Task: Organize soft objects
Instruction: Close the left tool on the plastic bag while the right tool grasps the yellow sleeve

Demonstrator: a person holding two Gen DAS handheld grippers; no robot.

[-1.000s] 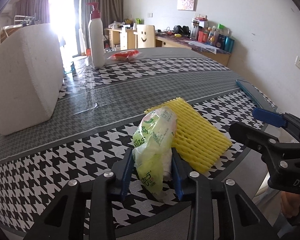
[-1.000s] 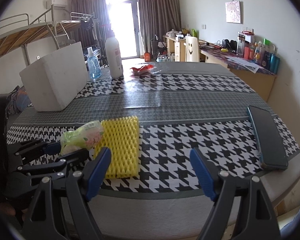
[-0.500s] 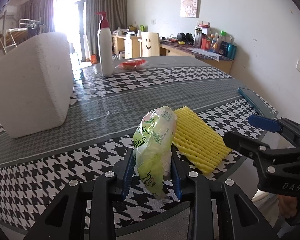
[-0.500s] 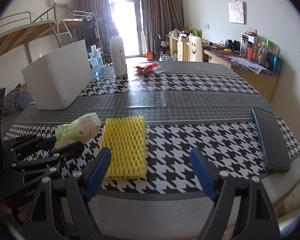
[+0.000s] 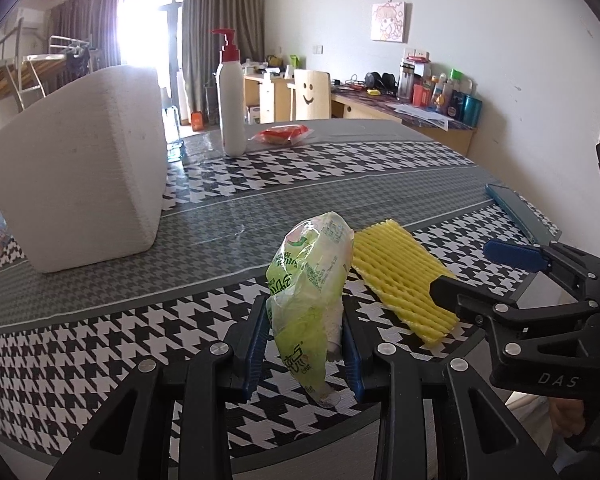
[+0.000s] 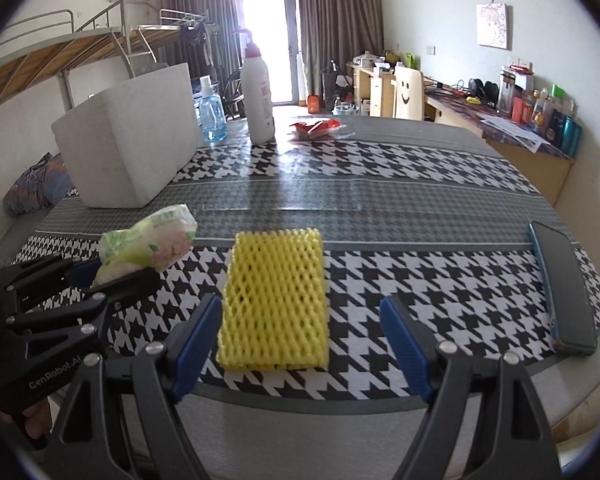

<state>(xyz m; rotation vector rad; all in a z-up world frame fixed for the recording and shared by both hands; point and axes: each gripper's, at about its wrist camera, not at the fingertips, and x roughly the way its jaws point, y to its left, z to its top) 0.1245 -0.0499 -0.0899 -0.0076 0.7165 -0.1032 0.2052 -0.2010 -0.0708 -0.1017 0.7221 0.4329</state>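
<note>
Left gripper (image 5: 306, 344): clamped on a green tissue pack (image 5: 310, 280), blue pads pressing both sides of the soft wrapper. Pack held clear of the table (image 5: 100, 320), upper end leaning away from the camera, lower tail hanging between the fingers. Same pack visible in the right wrist view (image 6: 152, 244), at left above the near tablecloth edge, gripped by the left gripper (image 6: 112, 276).

Right gripper (image 6: 300, 340): spread wide, nothing between the blue pads. Poised above the near table edge, directly in front of the yellow foam net (image 6: 276, 300). In the left wrist view, seen at right (image 5: 480, 272), one finger overlapping the near corner of the net; contact cannot be told.

Yellow foam net (image 5: 400, 276): lying flat on the houndstooth cloth, near the front edge, just to the right of the held pack.

White foam box (image 5: 80, 188): standing at far left of the table, well apart from pack and net. White pump bottle (image 5: 230, 108) and red packet (image 5: 282, 134) at the far side. Phone (image 6: 564, 288) lying flat near the right edge.
</note>
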